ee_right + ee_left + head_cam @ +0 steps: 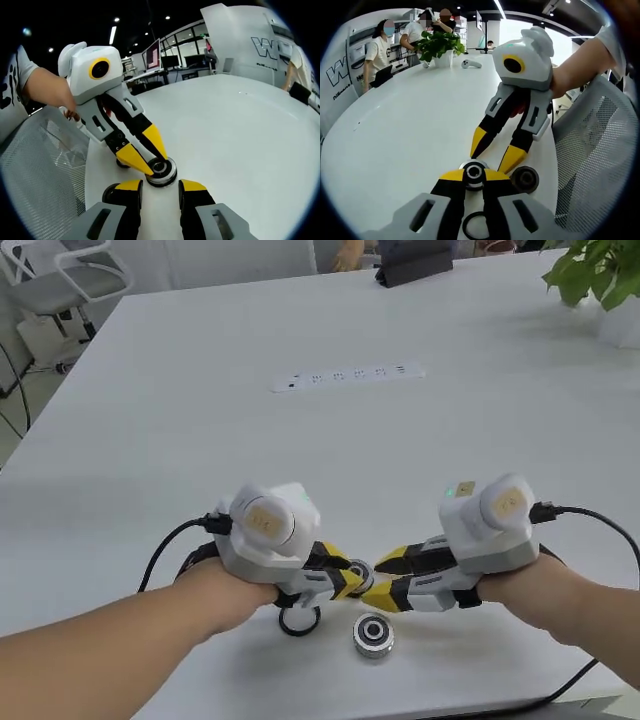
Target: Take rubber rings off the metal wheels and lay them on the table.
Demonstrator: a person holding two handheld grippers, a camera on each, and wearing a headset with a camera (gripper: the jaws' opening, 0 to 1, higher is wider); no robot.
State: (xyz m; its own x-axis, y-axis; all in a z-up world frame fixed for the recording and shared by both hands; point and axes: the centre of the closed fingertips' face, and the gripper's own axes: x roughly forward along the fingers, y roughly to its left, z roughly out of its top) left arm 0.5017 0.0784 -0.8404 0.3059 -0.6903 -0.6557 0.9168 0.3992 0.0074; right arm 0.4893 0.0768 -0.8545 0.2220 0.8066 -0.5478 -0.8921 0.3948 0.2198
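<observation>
Left gripper clamped on a metal wheel over the near edge of the table, right gripper jaws apart beside it, loose rubber ring and second wheel lying below, power strip mid-table in head view

Low in the frame, a rubber ring lies on the table just left of a metal wheel; a power strip lies well behind.

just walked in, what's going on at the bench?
A person works two handheld grippers at a white table. The left gripper is shut on a metal wheel; the right gripper is open, jaws just short of it. One rubber ring and a second wheel lie on the table.
</observation>
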